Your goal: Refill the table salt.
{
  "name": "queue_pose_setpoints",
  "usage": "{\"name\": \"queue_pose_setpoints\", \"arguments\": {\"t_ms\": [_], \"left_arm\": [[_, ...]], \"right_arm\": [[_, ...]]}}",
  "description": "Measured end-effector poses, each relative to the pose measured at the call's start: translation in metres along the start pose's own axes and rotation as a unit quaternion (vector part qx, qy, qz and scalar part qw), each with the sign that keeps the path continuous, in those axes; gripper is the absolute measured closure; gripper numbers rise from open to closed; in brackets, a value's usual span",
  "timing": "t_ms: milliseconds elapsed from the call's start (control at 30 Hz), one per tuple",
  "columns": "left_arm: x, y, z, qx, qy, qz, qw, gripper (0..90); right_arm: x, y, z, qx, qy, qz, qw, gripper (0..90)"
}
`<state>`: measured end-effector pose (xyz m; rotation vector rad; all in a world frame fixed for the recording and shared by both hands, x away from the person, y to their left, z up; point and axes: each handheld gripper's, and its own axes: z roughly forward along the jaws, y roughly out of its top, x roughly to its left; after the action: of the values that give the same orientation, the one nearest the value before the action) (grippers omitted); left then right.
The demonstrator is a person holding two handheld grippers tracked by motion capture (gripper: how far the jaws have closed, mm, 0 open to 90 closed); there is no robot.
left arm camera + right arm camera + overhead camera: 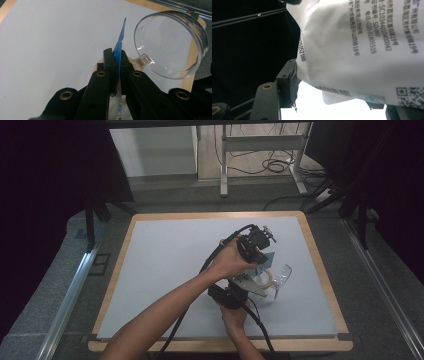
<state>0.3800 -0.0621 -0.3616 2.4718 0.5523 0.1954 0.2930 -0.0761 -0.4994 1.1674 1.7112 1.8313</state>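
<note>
- Two grippers work mid-table, over the white mat [165,270].
- Left gripper [116,58]: jaws clamped on the blue edge of a packet [120,41], held edge-on.
- Right gripper [332,82]: jaws pinching the same packet's white printed face.
- Clear glass [172,45] tipped on its side, just right of the packet, mouth toward the left gripper's camera.

Table [150,270]: white mat on a wood-edged board — grey carpet around it.
Background: white desk frame [260,150], black cables [275,166] — on the floor.
</note>
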Motion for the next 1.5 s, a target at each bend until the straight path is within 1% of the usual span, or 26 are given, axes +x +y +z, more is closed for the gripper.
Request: {"name": "queue_pose_setpoints", "arguments": {"t_ms": [633, 767, 1033, 1333, 1500], "left_arm": [[0.0006, 0.0007, 0.0005, 0.001, -0.002, -0.001, 1.0000, 90.0], [0.0000, 0.0021, 0.0001, 0.005, -0.001, 0.003, 1.0000, 90.0], [-0.0009, 0.0039, -0.0005, 0.005, 0.000, 0.004, 1.0000, 90.0], [0.0001, 0.0044, -0.0002, 0.007, 0.001, 0.005, 1.0000, 90.0], [-0.0010, 0.0058, 0.0008, 0.012, 0.003, 0.009, 0.9999, 90.0]], "right_arm": [[-0.0001, -0.0001, 0.0004, -0.002, 0.000, 0.002, 1.0000, 39.4], [0.0002, 0.0006, 0.0003, -0.006, 0.000, 0.005, 1.0000, 39.4], [0.0004, 0.0016, 0.0006, -0.014, 0.001, 0.008, 0.9999, 39.4], [0.0001, 0.0022, 0.0011, -0.012, 0.002, 0.011, 0.9999, 39.4], [0.0004, 0.0028, 0.0009, -0.014, 0.001, 0.016, 0.9998, 39.4]]}}
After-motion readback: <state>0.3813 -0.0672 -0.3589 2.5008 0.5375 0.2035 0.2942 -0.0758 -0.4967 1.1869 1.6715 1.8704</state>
